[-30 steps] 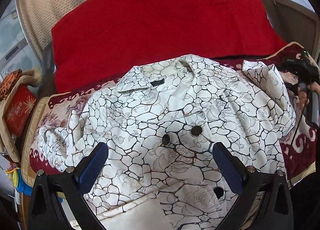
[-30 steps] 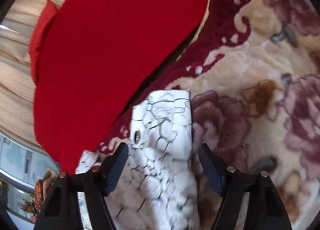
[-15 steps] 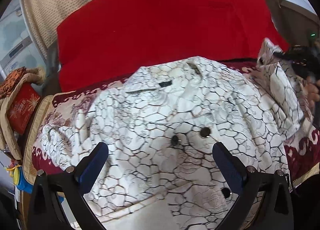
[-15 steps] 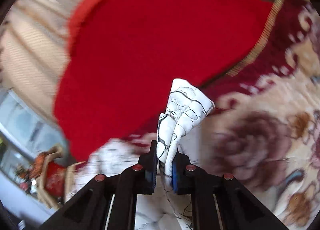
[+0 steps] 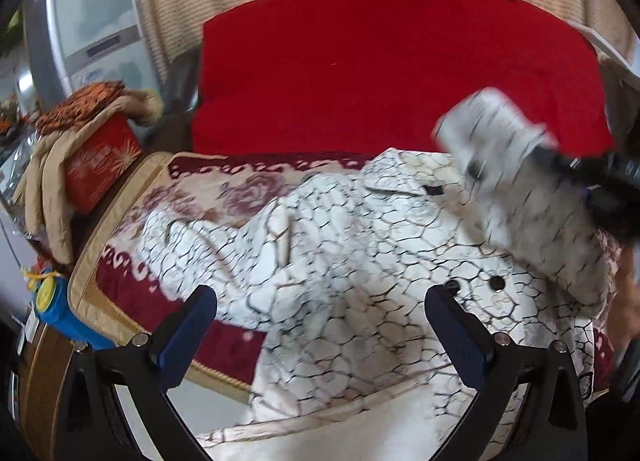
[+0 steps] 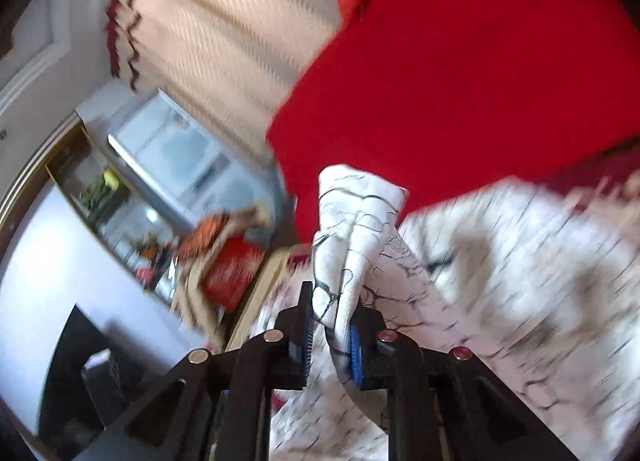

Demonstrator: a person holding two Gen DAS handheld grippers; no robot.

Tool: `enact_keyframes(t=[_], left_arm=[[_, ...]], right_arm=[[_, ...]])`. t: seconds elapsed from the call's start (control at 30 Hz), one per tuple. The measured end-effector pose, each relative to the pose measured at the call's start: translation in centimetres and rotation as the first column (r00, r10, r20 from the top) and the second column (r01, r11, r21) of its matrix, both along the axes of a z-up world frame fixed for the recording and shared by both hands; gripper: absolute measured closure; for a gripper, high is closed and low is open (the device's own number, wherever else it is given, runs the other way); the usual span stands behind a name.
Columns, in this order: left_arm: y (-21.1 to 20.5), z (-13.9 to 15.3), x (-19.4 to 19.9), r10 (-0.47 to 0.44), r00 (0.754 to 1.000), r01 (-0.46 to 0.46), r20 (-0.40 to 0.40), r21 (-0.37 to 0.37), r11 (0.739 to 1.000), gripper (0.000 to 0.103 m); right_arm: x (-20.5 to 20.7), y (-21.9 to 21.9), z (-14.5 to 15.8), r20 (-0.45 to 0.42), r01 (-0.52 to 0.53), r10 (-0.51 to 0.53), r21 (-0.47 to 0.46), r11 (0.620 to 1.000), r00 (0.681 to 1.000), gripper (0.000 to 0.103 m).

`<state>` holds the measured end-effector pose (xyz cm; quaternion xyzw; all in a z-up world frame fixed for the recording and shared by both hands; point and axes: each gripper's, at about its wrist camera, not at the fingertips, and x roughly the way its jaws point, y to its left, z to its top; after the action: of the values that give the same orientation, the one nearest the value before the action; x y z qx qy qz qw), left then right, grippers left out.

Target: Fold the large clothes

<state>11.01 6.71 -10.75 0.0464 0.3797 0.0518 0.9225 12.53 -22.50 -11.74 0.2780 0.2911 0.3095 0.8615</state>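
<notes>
White crackle-print shirt (image 5: 360, 261) sleeve (image 6: 352, 245) pinched in right gripper (image 6: 332, 341) fingers; left gripper (image 5: 320, 337) fingers spread wide, lower frame.

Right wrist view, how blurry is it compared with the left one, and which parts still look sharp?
Right wrist view: heavy motion smear across the white crackle-print shirt and the background; only the right gripper and its pinched sleeve cuff stay crisp. Left wrist view: mostly sharp, the open left gripper clear, but the lifted sleeve at right is streaked.
</notes>
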Motion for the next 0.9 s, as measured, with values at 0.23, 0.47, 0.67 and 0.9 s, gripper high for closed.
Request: enact_keyframes(t=[0.23, 0.47, 0.67, 0.9], left_arm=[[1.7, -1.4, 0.2, -0.004, 0.999, 0.0, -0.052, -0.089, 0.996, 0.0], [1.0, -4.8, 2.9, -0.074, 0.989, 0.04, -0.127, -0.253, 0.967, 0.0], [-1.4, -8.0, 5.3, -0.196, 0.962, 0.099, -0.191, -0.423, 0.901, 0.031], [-2.5, -11.7, 9.3, -0.231, 0.938, 0.044, -0.258, -0.574, 0.818, 0.04]], right_arm=[[1.0, 2.8, -3.9, -0.112, -0.034, 0.043, 0.078, 0.996, 0.993, 0.014], [-0.7, -3.3, -4.0, -0.151, 0.189, -0.199, -0.075, 0.979, 0.968, 0.02], [0.2, -6.6, -6.0, -0.261, 0.207, -0.225, -0.093, 0.974, 0.939, 0.031], [0.1, -9.6, -6.9, -0.285, 0.253, -0.274, -0.109, 0.961, 0.919, 0.031]])
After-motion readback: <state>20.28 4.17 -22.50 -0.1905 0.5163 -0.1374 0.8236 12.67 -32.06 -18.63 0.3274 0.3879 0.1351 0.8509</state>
